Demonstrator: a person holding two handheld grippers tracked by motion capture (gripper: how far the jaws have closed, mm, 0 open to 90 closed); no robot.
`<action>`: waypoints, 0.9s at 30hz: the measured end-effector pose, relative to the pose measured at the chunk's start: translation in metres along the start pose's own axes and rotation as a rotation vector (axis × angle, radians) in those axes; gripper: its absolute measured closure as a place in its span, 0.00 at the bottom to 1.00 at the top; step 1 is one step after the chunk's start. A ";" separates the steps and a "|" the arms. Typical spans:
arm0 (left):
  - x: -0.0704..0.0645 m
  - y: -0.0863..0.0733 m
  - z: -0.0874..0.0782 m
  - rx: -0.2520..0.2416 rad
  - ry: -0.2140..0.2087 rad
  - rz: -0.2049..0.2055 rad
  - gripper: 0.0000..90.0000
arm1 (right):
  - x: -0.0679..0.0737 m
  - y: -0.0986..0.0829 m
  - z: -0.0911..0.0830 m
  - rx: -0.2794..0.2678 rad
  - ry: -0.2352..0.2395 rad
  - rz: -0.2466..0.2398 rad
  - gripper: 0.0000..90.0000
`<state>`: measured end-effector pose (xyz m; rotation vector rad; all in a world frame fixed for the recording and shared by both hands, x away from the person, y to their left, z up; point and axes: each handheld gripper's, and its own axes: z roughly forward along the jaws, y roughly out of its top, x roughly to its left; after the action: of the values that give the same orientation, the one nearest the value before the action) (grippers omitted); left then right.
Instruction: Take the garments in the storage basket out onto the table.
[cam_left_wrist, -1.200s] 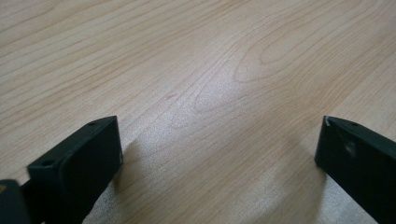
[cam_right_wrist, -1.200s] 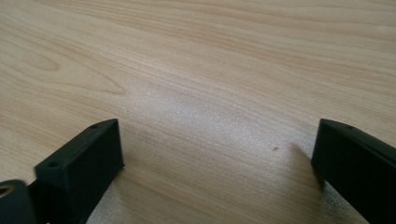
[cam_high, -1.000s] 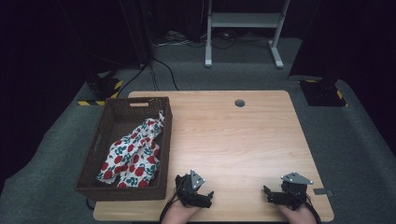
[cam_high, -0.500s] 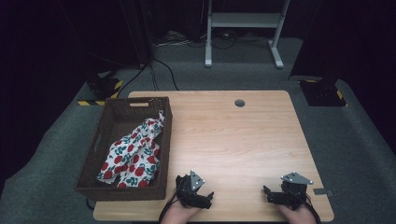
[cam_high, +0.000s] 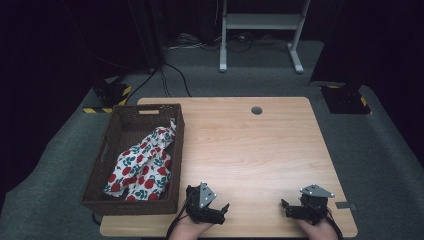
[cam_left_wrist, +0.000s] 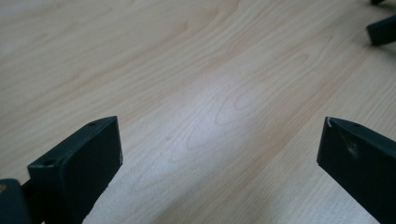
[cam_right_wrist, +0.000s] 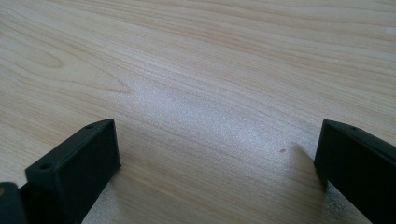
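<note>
A dark woven basket (cam_high: 150, 107) stands on the left part of the light wooden table (cam_high: 250, 145). In it lies a crumpled white cloth (cam_high: 142, 167) printed with red fruit and green leaves. My left gripper (cam_high: 222, 212) rests at the table's front edge, just right of the basket, open with bare wood between its jaws (cam_left_wrist: 219, 122). Farther right along the same edge is my right gripper (cam_high: 285, 209), also open over bare wood (cam_right_wrist: 217, 123). The right gripper's jaw tips (cam_left_wrist: 383, 30) appear at the top right of the left gripper view.
A round cable hole (cam_high: 257, 110) sits near the table's far edge. A small grey tag (cam_high: 346, 205) lies by the right gripper. Beyond the table stand a white metal frame (cam_high: 260, 22), floor cables, and black boxes (cam_high: 107, 95) (cam_high: 345, 97).
</note>
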<state>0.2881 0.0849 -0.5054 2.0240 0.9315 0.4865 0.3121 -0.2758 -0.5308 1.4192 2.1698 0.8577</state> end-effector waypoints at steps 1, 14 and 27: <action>-0.001 0.002 -0.003 -0.017 -0.003 0.001 0.00 | 0.000 0.000 0.000 0.000 0.000 0.000 0.00; -0.011 0.021 -0.033 -0.159 -0.013 0.056 0.03 | 0.000 0.000 0.000 0.000 0.002 -0.002 0.00; -0.020 0.034 -0.058 -0.256 -0.018 0.094 0.03 | 0.000 0.000 0.000 -0.001 0.009 -0.011 0.00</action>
<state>0.2544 0.0876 -0.4445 1.8414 0.7259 0.6057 0.3120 -0.2754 -0.5308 1.4044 2.1816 0.8623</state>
